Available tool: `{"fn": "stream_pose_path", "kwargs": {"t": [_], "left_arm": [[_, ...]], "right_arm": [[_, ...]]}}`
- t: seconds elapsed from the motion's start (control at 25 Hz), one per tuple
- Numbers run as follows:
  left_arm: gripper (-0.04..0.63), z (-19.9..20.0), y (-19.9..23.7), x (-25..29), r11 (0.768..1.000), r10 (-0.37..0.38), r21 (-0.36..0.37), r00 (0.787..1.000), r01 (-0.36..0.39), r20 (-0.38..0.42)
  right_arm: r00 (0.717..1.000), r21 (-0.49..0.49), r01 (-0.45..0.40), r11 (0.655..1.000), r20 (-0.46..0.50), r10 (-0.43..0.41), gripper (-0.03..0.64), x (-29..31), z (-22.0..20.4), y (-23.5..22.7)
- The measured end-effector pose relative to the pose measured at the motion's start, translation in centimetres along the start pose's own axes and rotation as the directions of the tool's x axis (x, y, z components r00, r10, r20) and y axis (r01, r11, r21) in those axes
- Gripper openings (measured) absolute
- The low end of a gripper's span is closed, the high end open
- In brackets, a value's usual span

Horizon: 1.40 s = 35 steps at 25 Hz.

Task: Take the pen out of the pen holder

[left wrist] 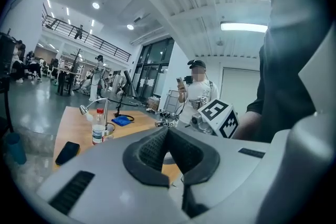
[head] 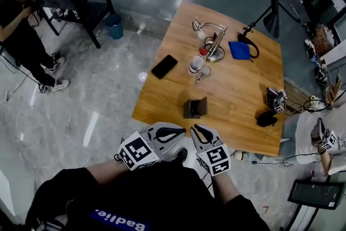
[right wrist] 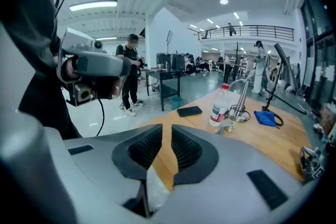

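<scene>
A small dark box-shaped pen holder [head: 194, 108] stands on the wooden table [head: 238, 100] near its front edge; I cannot make out a pen in it at this size. Both grippers hover close to my body, short of the table's front edge and apart from the holder. My left gripper [head: 183, 131] [left wrist: 167, 132] is shut, pads meeting at the tips with nothing between them. My right gripper [head: 195, 128] [right wrist: 167, 136] has a narrow gap between its pads and holds nothing. The jaws hide the holder in both gripper views.
On the table lie a black phone [head: 164, 66], a red-capped water bottle [head: 196, 62], a silver desk lamp [head: 213, 35] and a blue cloth [head: 239, 50]. Another gripper [head: 276, 99] lies at the right edge. People stand at left [head: 21, 35] and right [head: 316, 138].
</scene>
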<state>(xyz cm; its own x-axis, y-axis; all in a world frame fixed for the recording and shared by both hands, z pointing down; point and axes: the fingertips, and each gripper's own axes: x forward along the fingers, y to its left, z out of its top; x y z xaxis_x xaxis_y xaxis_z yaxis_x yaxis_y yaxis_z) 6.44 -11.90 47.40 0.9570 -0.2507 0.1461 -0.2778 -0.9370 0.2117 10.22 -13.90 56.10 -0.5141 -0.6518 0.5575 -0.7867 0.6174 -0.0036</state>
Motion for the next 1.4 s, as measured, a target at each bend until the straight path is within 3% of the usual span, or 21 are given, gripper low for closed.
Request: {"fn": "stream_pose_path", "kwargs": {"t": [0.2,0.32,0.68,0.88,1.0,1.08,1.4], "left_arm": [[-0.002,0.6,1.1,0.4,0.999,0.034,0.010,0.999,-0.034,-0.009],[-0.002,0.8,1.7,0.3,0.999,0.049,0.013,0.999,-0.049,-0.003],[0.000,0.3,3.5,-0.6,0.995,0.096,0.004,0.995,-0.096,-0.028],[-0.001,0.4,4.0,-1.3,0.994,0.109,0.005,0.994,-0.109,-0.029],[0.000,0.6,4.2,-1.8,0.993,0.118,0.001,0.993,-0.118,-0.024],[-0.001,0.6,4.2,-1.9,0.993,0.121,0.000,0.992,-0.121,-0.022],[0.000,0.7,3.6,-1.1,0.996,0.094,0.009,0.995,-0.094,-0.015]], "right_arm": [[0.992,-0.053,-0.006,0.999,-0.123,0.000,0.095,2.2,-2.2,-1.7],[0.980,-0.146,0.002,0.989,-0.197,-0.031,0.117,4.0,-3.3,-2.7],[0.925,-0.342,0.034,0.939,-0.345,-0.159,0.120,8.3,-6.2,-5.1],[0.894,-0.378,0.026,0.926,-0.405,-0.191,0.120,9.4,-7.5,-5.6],[0.895,-0.393,0.052,0.918,-0.390,-0.218,0.109,9.3,-7.2,-5.9],[0.897,-0.399,0.066,0.915,-0.377,-0.229,0.064,9.0,-6.8,-6.1],[0.920,-0.385,0.101,0.917,-0.316,-0.234,0.061,6.2,-3.9,-5.6]]}}
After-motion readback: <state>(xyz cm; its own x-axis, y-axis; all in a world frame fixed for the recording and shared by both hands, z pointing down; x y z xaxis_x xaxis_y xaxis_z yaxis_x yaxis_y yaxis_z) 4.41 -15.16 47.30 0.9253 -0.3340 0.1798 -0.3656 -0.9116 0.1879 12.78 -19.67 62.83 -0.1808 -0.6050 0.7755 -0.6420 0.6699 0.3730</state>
